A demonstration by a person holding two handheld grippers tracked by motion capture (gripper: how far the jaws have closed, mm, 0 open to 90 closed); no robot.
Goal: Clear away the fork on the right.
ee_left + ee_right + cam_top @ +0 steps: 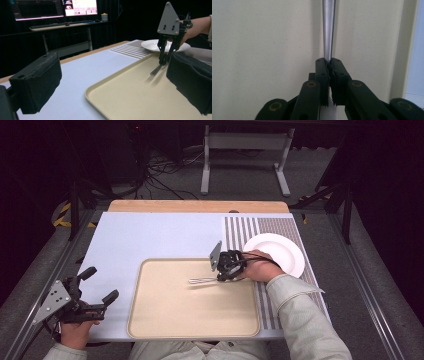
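Note:
A silver metal utensil [202,280] lies along the beige tray [165,320], its handle end pinched by my right gripper [223,278], which is shut on it. The right gripper view shows the jaws closed around the utensil's handle [328,30] just above the tray floor [262,50], with the right gripper [329,65] pointing down. My left gripper [100,284] is open and holds nothing, off the tray's left front corner. The left gripper view has its own wide-apart jaws [113,85], the right gripper [165,61] and the utensil [155,71] over the tray [140,97].
A white plate [280,251] rests on the striped mat [240,227] right of the tray, close behind my right hand. The light blue table cover [150,235] stretches to the far left. Monitors and a desk [62,23] stand beyond the table.

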